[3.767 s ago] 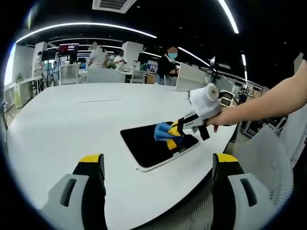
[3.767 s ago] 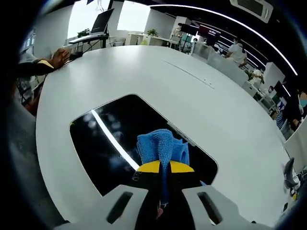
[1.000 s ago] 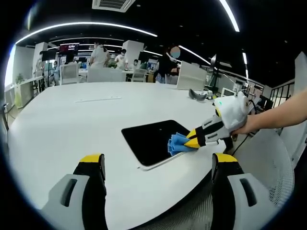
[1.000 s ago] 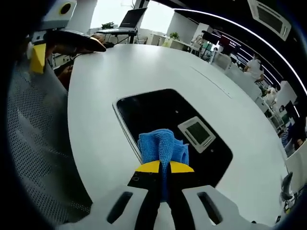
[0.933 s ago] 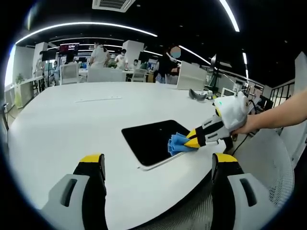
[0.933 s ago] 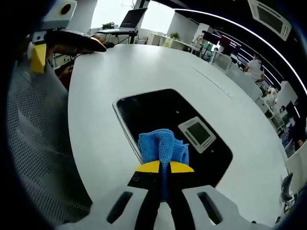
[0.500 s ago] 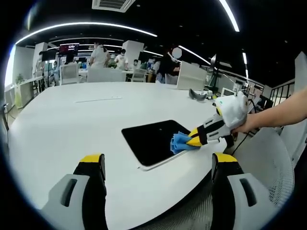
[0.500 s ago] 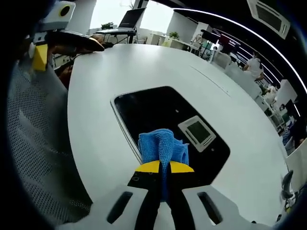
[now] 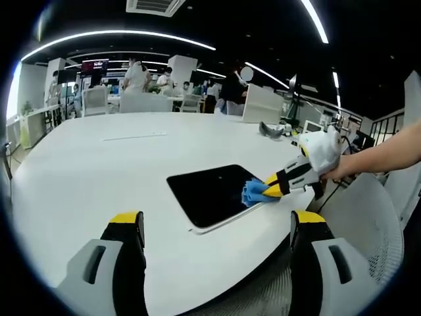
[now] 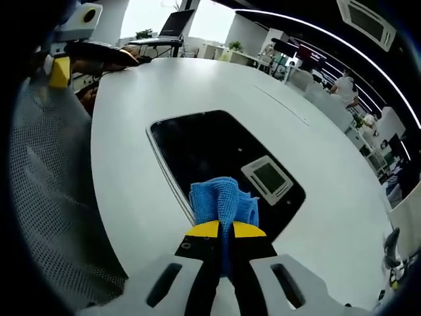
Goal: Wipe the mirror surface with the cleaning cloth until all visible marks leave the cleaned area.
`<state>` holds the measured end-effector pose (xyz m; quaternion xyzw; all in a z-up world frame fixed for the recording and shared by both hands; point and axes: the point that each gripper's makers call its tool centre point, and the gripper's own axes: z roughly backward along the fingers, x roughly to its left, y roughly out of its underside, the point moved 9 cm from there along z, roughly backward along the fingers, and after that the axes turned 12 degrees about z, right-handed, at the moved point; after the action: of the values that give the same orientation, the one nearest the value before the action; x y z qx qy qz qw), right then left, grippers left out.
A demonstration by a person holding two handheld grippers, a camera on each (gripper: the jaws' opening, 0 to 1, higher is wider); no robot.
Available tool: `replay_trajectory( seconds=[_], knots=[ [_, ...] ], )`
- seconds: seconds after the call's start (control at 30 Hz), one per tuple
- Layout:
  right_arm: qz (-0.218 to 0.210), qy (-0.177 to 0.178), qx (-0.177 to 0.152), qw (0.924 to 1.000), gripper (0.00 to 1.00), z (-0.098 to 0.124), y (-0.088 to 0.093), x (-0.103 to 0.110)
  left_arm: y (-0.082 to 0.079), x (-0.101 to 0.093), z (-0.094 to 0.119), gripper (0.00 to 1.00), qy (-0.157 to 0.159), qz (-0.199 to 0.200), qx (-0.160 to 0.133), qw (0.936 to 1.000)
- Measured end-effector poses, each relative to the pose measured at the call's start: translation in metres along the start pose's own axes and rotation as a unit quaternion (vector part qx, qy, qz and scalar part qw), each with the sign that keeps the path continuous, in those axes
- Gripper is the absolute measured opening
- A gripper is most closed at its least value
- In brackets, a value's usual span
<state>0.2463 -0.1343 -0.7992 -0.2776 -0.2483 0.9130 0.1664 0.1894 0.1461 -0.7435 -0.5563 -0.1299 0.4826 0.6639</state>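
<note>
Centrally in both views, the mirror (image 9: pixel 214 193) (image 10: pixel 217 164) lies flat on the white counter (image 9: pixel 92 171) (image 10: pixel 276 118), a dark rounded rectangle with a pale rim, close to the counter's near edge. In the right gripper view its glass reflects a ceiling vent as a pale square right of centre. The blue cleaning cloth (image 9: pixel 253 193) (image 10: pixel 222 203) rests on the mirror's corner at centre right of the left gripper view, and at lower centre of the right gripper view. The right tongs (image 9: pixel 271 189) (image 10: pixel 222 230) are pressed together, pinching the cloth between their yellow tips, held by a hand (image 9: pixel 335 172) reaching in from the right edge. The left tongs (image 9: pixel 217 227) stand spread wide at the bottom of the left gripper view, holding nothing. A mesh chair back (image 9: pixel 368 230) sits at lower right.
</note>
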Motion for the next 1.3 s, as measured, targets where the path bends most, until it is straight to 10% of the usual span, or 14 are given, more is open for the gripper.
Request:
replay_trajectory(
  seconds=[1.3],
  knots=[
    [-0.042, 0.019, -0.034, 0.9984, 0.0, -0.019, -0.002, -0.018, -0.001, 0.008, -0.003, 0.93, -0.016, -0.002, 0.016, 0.9997]
  ],
)
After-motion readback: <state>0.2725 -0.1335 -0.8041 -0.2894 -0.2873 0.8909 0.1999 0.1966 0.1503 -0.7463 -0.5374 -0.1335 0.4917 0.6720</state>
